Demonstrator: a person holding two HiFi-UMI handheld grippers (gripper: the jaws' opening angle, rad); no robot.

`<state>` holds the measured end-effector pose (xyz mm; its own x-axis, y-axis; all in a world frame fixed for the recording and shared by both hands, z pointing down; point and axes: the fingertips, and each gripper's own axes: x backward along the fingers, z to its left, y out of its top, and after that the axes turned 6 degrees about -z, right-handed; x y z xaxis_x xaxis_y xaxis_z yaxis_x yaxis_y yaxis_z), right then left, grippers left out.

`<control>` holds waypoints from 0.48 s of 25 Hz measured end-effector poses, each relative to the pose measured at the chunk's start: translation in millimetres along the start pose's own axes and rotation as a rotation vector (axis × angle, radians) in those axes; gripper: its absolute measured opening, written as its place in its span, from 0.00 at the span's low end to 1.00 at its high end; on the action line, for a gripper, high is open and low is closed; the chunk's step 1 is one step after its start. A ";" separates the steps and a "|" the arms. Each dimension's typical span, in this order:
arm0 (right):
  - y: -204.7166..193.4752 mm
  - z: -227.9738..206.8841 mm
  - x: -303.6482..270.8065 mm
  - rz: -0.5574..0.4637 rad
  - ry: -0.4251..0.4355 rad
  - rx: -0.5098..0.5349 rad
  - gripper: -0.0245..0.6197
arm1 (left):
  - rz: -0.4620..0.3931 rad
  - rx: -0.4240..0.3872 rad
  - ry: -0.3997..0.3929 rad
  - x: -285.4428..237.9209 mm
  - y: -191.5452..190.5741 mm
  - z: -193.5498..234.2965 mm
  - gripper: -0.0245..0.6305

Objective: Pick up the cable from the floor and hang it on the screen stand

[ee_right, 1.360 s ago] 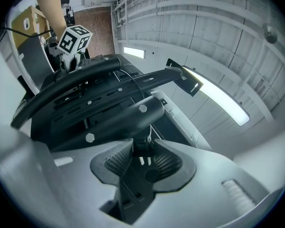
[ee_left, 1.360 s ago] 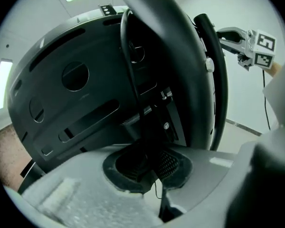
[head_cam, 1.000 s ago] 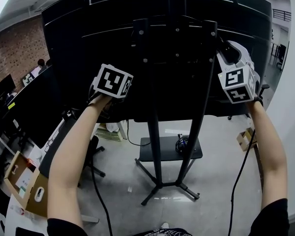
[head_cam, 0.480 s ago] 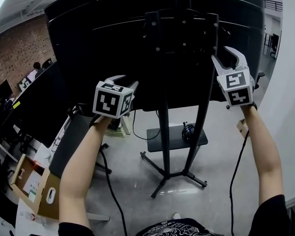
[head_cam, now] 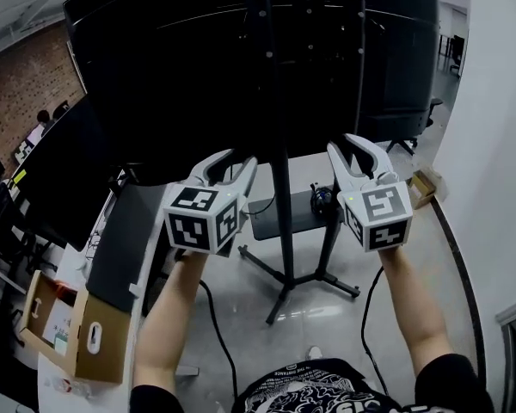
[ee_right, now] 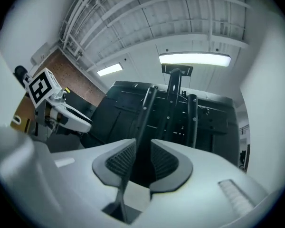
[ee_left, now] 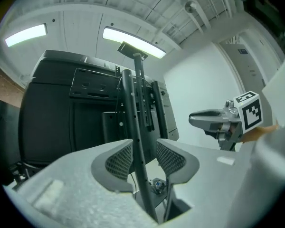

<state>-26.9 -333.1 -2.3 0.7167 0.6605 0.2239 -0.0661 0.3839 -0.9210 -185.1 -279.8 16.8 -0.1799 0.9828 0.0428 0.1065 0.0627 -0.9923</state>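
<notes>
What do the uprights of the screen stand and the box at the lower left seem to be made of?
The stand uprights look like metal, painted matte black: thin straight tubes with bolt holes. The box looks like brown cardboard, dull, with folded flaps.

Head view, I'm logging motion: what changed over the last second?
The left tongs and right tongs came down from the back of the screen toward the person; their jaws are closing with nothing between them. Nothing grasped. The screen stand stayed put.
</notes>
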 end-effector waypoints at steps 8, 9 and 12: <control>-28.7 71.5 55.0 0.046 -0.004 -0.172 0.09 | -0.017 0.043 0.027 39.4 -46.3 -58.6 0.04; -33.2 76.8 61.7 0.058 -0.005 -0.186 0.08 | -0.019 0.063 0.027 44.7 -51.9 -65.1 0.04; -44.8 92.4 79.9 0.095 -0.004 -0.220 0.05 | -0.020 0.121 0.031 60.8 -67.7 -82.9 0.04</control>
<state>-30.9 -237.9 86.3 0.7116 0.6897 0.1342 0.0206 0.1705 -0.9851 -122.1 -209.9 96.2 -0.1507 0.9865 0.0644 -0.0158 0.0627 -0.9979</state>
